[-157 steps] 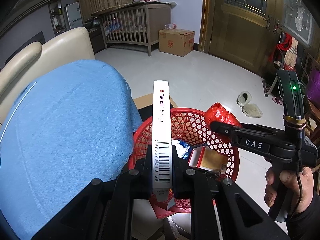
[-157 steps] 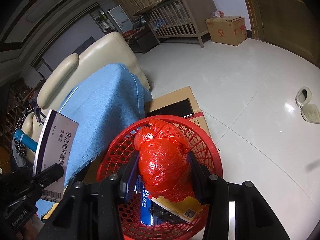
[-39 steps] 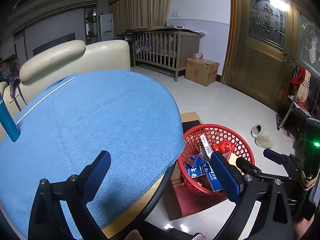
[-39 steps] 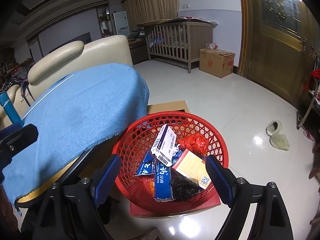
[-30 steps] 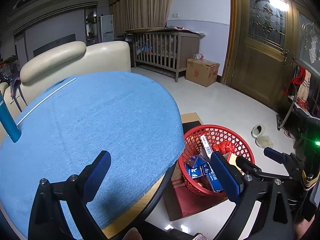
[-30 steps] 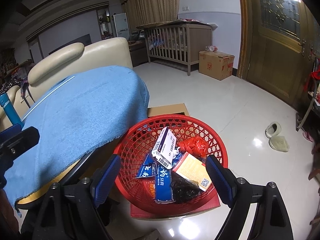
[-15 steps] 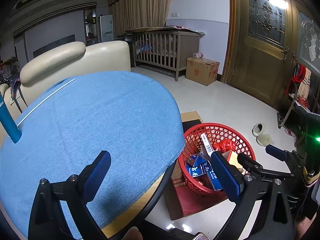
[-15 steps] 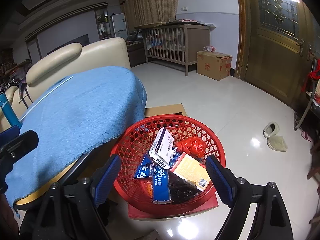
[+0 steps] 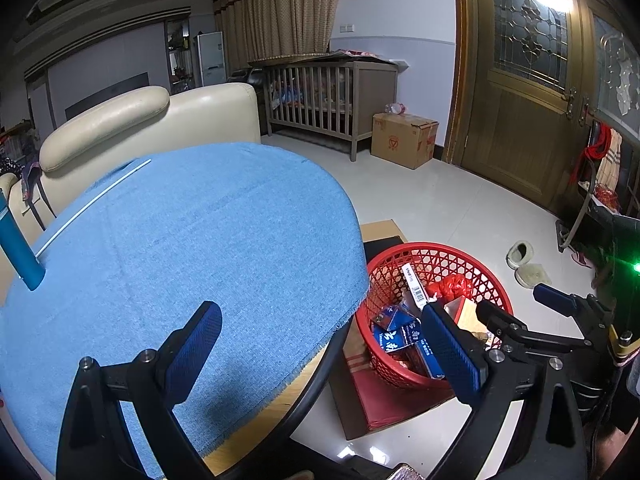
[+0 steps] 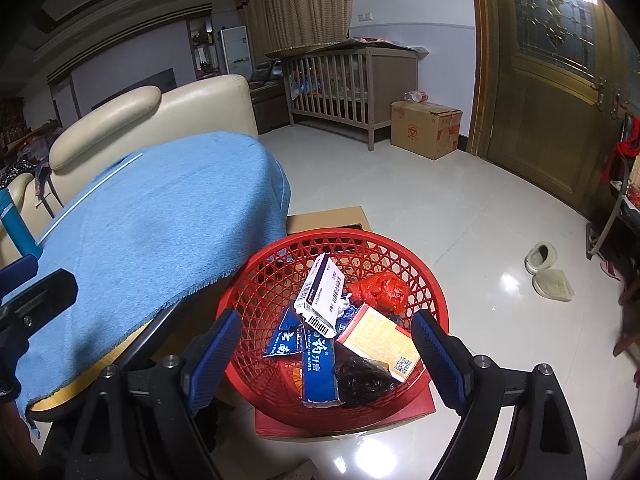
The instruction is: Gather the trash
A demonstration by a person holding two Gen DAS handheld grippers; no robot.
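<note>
The left hand-held gripper [image 9: 320, 344] hangs spread and empty over the blue-clothed bench [image 9: 180, 248] edge; the right hand-held gripper [image 10: 326, 354], also spread, frames the trash-filled red basket [image 10: 260, 276] at 12 o'clock. Bare floor [image 10: 460, 216] lies at 2 o'clock.

Ahead of the right gripper [image 10: 324, 356], between its jaws, the basket [image 10: 256, 292] sits on a flat box [image 10: 424, 404] on the floor, just right of the bench [image 10: 140, 232]. In the basket, a carton [image 10: 322, 290] leans on a crumpled bag [image 10: 380, 286], with a card box [image 10: 376, 338] and wrappers [image 10: 316, 364] nearer the jaws. The left gripper [image 9: 320, 348] hangs over the bench edge, the basket at its right jaw. A bottle [image 9: 18, 248] stands far left on the bench.
</note>
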